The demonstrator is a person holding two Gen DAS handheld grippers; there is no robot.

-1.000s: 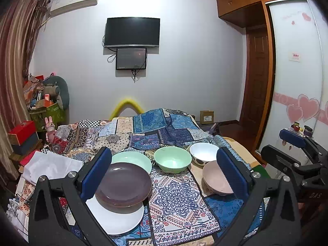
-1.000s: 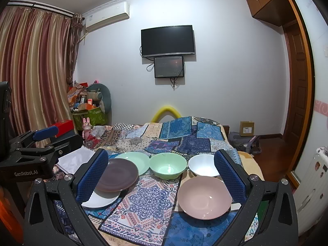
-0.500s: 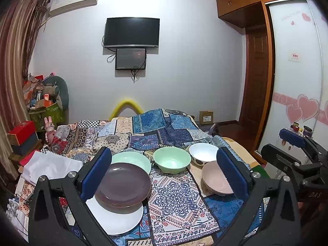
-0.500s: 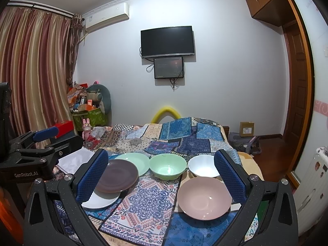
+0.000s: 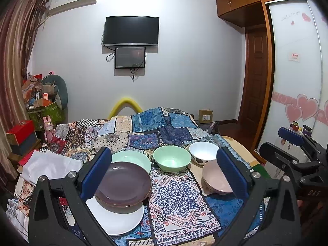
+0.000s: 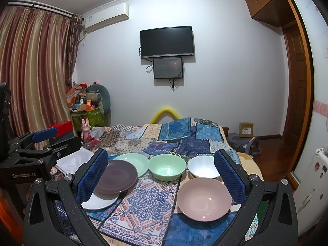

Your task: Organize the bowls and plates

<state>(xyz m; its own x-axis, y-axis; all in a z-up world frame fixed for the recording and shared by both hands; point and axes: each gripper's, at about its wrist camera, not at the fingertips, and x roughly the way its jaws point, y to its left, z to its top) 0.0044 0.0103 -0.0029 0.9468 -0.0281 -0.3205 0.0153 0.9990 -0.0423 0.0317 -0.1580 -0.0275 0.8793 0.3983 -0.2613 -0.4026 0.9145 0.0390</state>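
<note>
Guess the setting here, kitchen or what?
Most likely a bedroom, not a kitchen: the dishes sit on a patchwork bedspread, with a wall-mounted TV, an air conditioner beside curtains, and a sliding wardrobe door.

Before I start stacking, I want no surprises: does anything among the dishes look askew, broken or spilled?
Only one thing: the purple plate sits off-centre on the white plate, overhanging it toward the light green plate. The green bowl, white bowl and pink bowl stand upright, with no damage or spill showing.
</note>
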